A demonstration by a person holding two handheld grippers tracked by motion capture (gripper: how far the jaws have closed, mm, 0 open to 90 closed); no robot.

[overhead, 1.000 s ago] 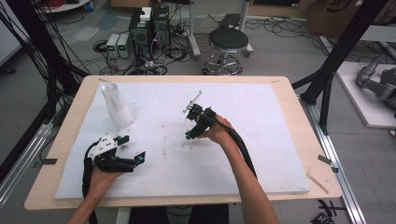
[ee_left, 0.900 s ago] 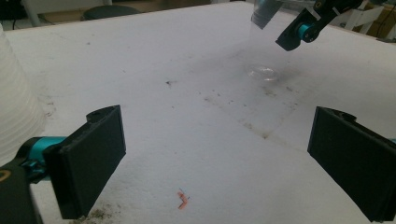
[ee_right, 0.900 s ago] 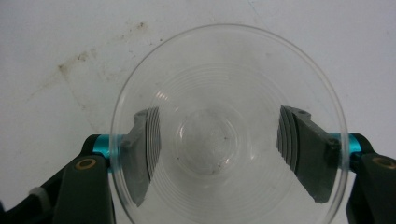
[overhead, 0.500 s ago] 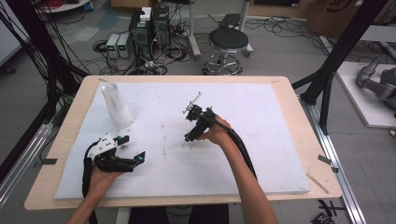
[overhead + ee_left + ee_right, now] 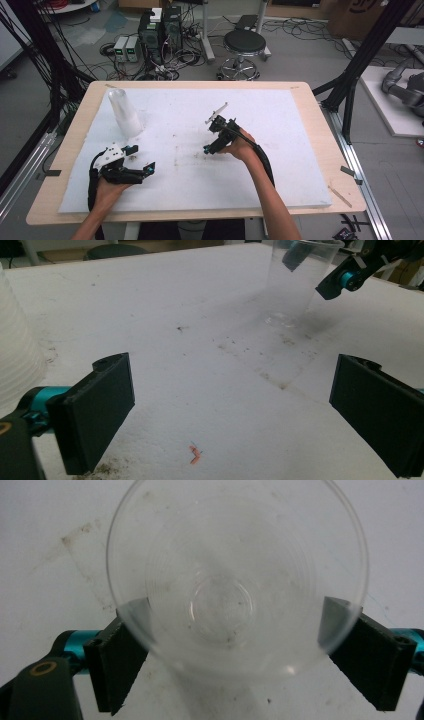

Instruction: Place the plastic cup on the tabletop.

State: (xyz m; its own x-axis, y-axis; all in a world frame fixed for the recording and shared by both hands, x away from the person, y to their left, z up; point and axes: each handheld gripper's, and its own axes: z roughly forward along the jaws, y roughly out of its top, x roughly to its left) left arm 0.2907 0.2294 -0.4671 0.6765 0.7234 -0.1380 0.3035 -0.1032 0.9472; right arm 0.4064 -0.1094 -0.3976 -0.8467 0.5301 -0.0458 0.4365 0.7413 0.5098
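Note:
A clear plastic cup [image 5: 235, 605] stands upright on the white foam sheet [image 5: 300, 150]. My right gripper [image 5: 235, 625] points down over it, one black jaw pressed against each side of the cup wall just below the rim. In the left gripper view the same cup [image 5: 297, 285] stands at the far right with the right gripper's teal-tipped jaw beside it. In the high view my right gripper [image 5: 209, 148] is near the sheet's middle. My left gripper [image 5: 141, 159] rests low at the front left, wide open and holding nothing [image 5: 232, 410].
An upside-down stack of clear cups [image 5: 125, 112] stands at the back left of the sheet, and its ribbed side [image 5: 15, 360] is close to my left jaw. A small pink scrap [image 5: 195, 456] lies on the foam. The wooden table edge [image 5: 325, 130] frames the sheet.

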